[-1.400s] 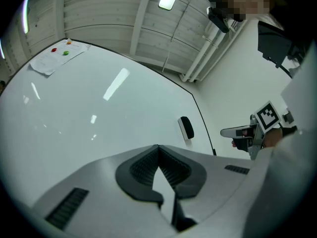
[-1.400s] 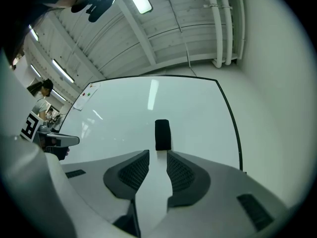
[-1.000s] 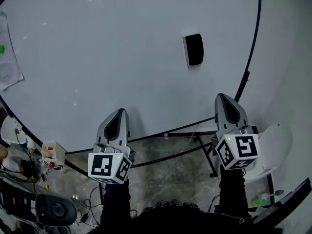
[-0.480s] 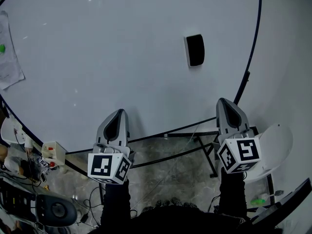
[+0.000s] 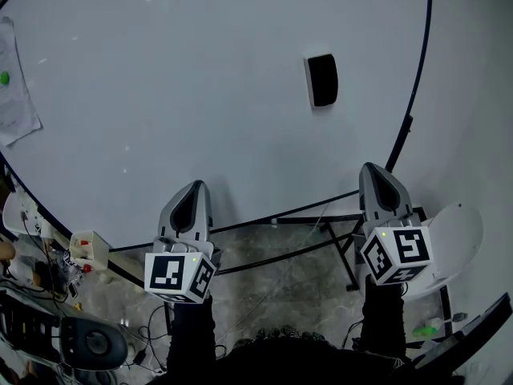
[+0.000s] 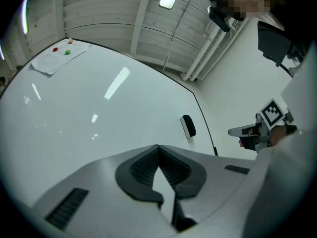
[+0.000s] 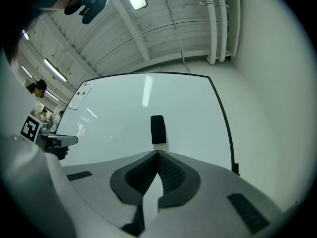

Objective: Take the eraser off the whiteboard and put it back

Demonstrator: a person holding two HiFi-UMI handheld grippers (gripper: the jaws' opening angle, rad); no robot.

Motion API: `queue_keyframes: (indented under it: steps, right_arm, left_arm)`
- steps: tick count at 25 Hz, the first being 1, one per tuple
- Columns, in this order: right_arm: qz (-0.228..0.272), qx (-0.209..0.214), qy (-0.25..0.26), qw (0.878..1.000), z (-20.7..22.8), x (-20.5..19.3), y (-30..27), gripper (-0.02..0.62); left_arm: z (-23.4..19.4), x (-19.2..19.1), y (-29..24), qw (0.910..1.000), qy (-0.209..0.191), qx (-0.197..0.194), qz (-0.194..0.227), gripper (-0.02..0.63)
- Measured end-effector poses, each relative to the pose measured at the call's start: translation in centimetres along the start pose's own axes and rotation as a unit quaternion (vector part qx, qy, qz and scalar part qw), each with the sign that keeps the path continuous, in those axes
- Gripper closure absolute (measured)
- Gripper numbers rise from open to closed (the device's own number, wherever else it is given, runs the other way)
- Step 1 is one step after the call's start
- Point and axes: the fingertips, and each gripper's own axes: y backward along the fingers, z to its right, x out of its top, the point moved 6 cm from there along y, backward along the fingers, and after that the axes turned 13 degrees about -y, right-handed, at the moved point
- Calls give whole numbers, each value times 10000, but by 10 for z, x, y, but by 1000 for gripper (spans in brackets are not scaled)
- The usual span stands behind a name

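A black eraser (image 5: 321, 80) with a white edge sticks to the whiteboard (image 5: 184, 87) at its right part; it also shows as the eraser (image 7: 158, 129) straight ahead in the right gripper view and the eraser (image 6: 187, 126) in the left gripper view. My right gripper (image 5: 375, 173) is below the eraser and apart from it, jaws shut, nothing held. My left gripper (image 5: 192, 189) hangs by the board's lower edge, far left of the eraser, jaws shut and empty.
A sheet of paper (image 5: 14, 95) with a green magnet hangs at the board's left edge. Below the board are its black stand legs (image 5: 321, 235), a stone floor, cables and a small box (image 5: 87, 249) at the left. A white wall lies to the right.
My right gripper has drifted slightly right and down in the head view. The left gripper and the eraser have stayed put.
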Motion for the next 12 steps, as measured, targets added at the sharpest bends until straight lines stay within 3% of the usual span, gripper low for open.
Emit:
queue_keyframes:
  steps: [12]
  right_arm:
    - [-72,13,126,9999,-2,-3,-1,588]
  left_arm:
    - [-2,1,2,10000,-3,42,-1,601]
